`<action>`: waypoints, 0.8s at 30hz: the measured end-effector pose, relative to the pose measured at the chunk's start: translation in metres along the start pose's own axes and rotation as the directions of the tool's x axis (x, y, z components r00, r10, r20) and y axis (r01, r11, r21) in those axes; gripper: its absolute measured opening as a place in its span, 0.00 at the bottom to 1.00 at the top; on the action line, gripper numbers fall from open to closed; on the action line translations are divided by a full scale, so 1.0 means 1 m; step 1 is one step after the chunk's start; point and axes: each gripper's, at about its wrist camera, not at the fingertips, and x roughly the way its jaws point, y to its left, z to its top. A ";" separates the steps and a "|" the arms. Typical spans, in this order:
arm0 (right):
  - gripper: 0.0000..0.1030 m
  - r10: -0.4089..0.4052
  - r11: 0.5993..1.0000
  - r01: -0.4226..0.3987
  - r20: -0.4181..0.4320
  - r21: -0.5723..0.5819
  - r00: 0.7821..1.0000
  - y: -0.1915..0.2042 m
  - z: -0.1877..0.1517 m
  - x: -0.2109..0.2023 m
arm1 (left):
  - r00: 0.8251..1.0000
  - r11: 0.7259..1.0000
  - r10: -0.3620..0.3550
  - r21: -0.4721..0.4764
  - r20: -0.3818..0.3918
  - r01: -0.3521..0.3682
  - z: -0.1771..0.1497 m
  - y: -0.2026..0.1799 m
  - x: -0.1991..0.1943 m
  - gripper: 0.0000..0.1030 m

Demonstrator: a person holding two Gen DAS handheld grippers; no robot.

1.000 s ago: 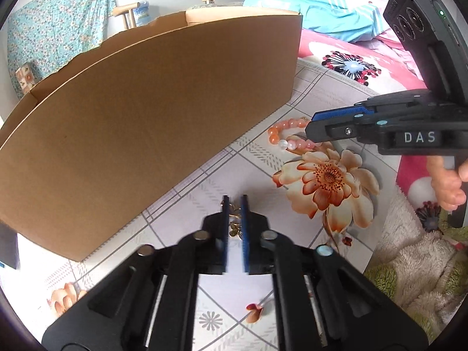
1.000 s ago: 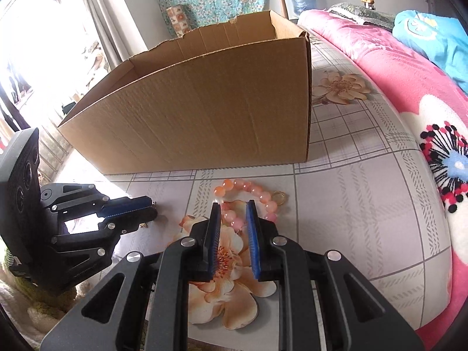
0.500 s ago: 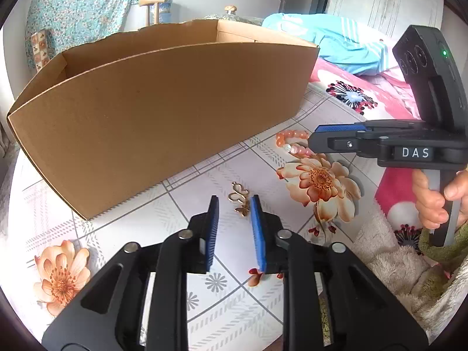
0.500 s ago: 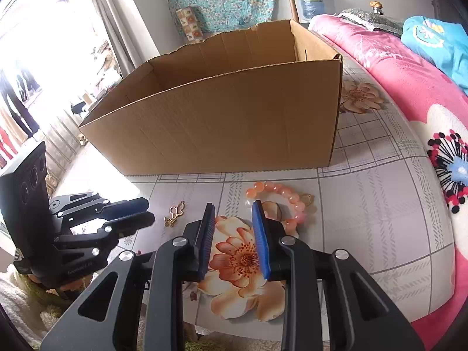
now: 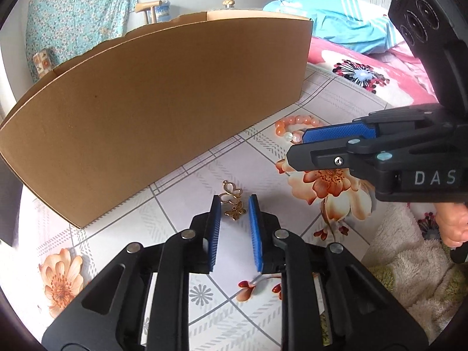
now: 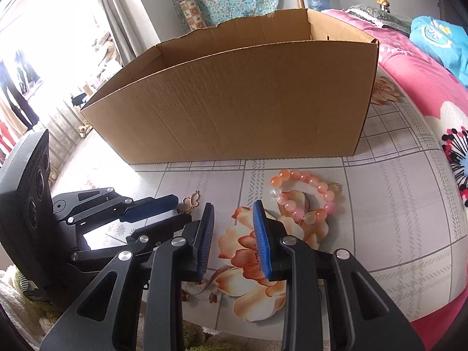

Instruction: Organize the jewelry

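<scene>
Gold butterfly charms (image 5: 232,201) and a peach bead bracelet (image 6: 304,196) lie flat before the open cardboard box (image 6: 242,102)

Pink floral blanket (image 6: 415,87) (rumpled) beside a turquoise garment (image 5: 345,26).

You have strong daylight here. In the right wrist view it enters from the window (image 6: 35,67) on the left, and this area is burnt out to white, with a glare patch on the tablecloth (image 6: 395,204) near the cardboard box (image 6: 248,102). The box front is evenly lit and shows soft shadow at its base. Both views are sharp in the centre. Toward the edges you see heavy fisheye bending, so the box rim curves, and black corners surround each round picture.
</scene>
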 end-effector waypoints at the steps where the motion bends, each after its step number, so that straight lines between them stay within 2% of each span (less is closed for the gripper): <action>1: 0.27 0.001 1.000 -0.001 -0.001 0.001 1.000 -0.001 0.000 0.001 | 1.000 1.000 -0.004 -0.003 -0.001 0.004 0.000 0.001 0.000 0.12; 15: 0.27 0.009 1.000 -0.009 0.009 0.004 1.000 -0.002 0.000 0.001 | 1.000 1.000 -0.002 -0.019 -0.010 0.002 -0.001 0.007 -0.006 0.11; 24: 0.27 0.031 0.990 -0.037 -0.048 -0.138 0.998 0.030 0.005 0.025 | 0.998 0.993 0.063 -0.102 -0.013 -0.064 -0.007 0.038 -0.018 0.11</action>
